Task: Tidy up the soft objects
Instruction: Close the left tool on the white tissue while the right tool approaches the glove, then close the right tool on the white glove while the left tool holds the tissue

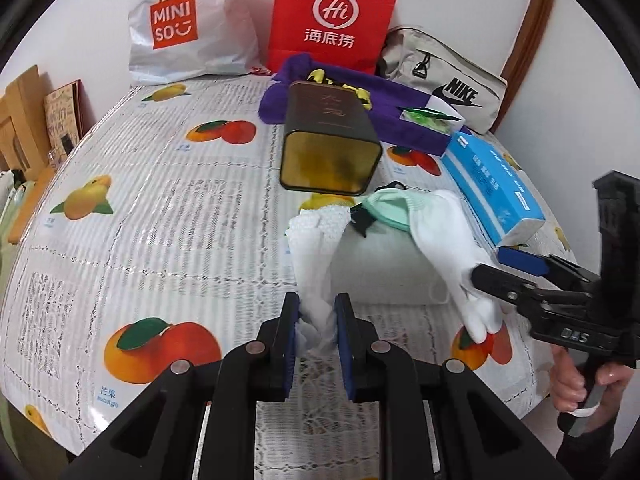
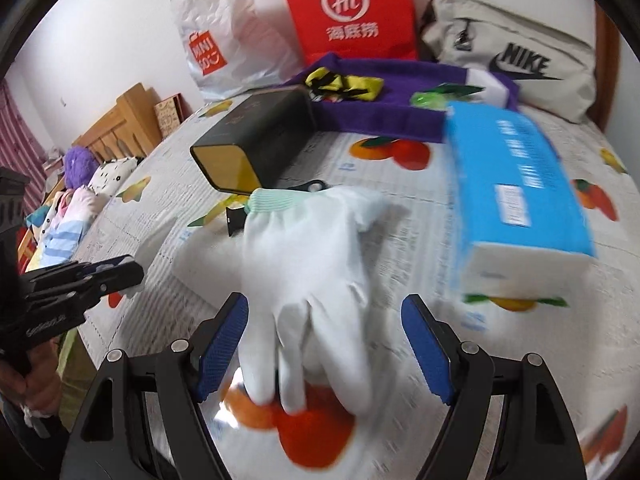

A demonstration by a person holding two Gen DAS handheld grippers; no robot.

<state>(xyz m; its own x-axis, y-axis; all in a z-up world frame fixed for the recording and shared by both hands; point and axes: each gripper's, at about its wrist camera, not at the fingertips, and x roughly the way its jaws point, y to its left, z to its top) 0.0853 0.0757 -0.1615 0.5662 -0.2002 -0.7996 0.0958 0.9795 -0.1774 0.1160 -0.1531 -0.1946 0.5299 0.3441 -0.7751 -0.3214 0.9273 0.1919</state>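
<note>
Left gripper (image 1: 317, 322) is clamped on a crumpled white knit glove (image 1: 316, 240) above the fruit-print tablecloth (image 1: 160, 200). Only the right wrist view shows the right gripper (image 2: 326, 350) gaping, straddling the second white glove's (image 2: 304, 248) fingers without pinching.

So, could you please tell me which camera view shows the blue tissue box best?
The left wrist view: the blue tissue box is sharp and whole there, lying on the fruit-print tablecloth. In the right wrist view it looms larger, but motion blur smears its lettering.
</note>
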